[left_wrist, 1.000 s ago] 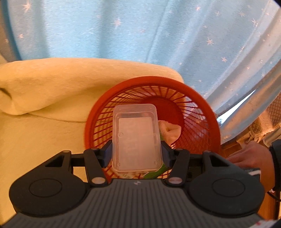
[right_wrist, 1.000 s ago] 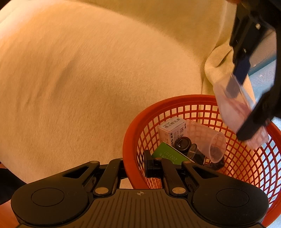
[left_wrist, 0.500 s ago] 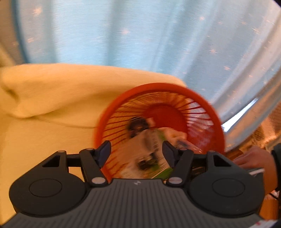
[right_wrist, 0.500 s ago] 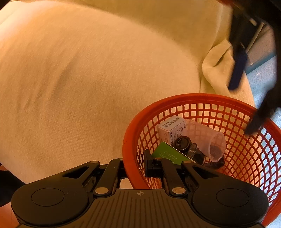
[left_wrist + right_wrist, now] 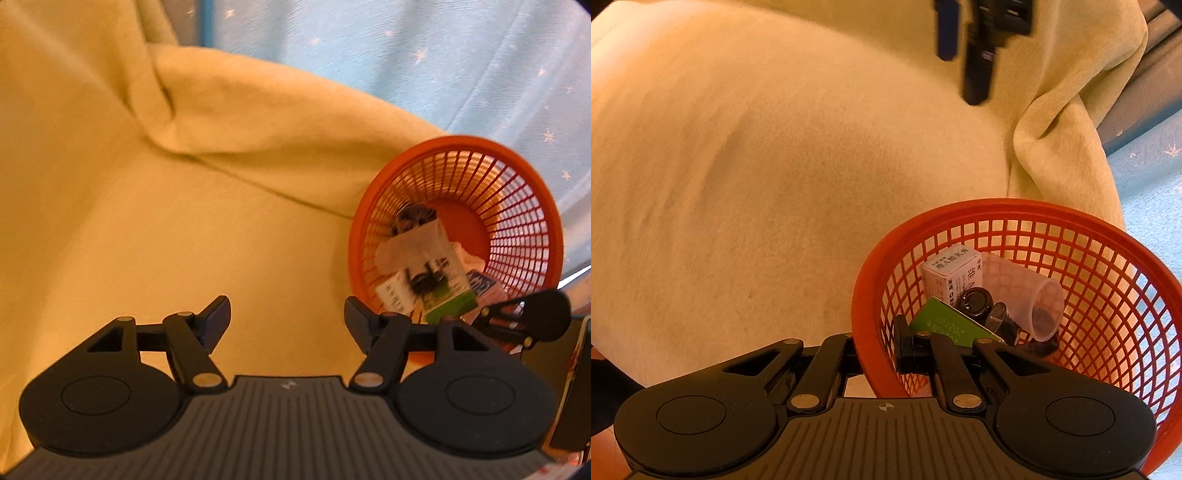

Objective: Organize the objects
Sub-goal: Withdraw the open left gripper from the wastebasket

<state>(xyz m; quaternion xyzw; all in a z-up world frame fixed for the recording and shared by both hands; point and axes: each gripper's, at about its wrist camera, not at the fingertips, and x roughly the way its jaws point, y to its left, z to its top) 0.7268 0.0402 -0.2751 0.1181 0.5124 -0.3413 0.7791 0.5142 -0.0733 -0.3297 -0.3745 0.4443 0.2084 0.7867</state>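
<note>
Surface: I see a pale yellow blanket point(image 5: 155, 229) spread over what carries everything; it is soft, with a deep fold point(image 5: 166, 122) toward the far side.
Room: a light blue star-patterned curtain point(image 5: 424, 62) hangs behind the blanket's far edge; I cannot tell what lies under the cloth.
Basket: the red mesh basket point(image 5: 1082, 236) sits at the blanket's right edge, just where the cloth drops away beside the curtain.
Contents: inside it I make out a white printed box point(image 5: 947, 273), a green carton point(image 5: 945, 326), a clear plastic cup point(image 5: 1027, 299) on its side and a dark round cap point(image 5: 975, 301), all piled against the near wall.
Left claw: my left claw point(image 5: 287, 321) is spread wide with nothing between its fingers, hanging over bare blanket to the left of the basket.
Right claw: my right claw point(image 5: 875, 347) is pinched narrow on the basket's near rim, one finger outside the wall, one inside.
Open room: the blanket left of the basket is bare and broad; the right side is tight, with basket, curtain and edge close together.
</note>
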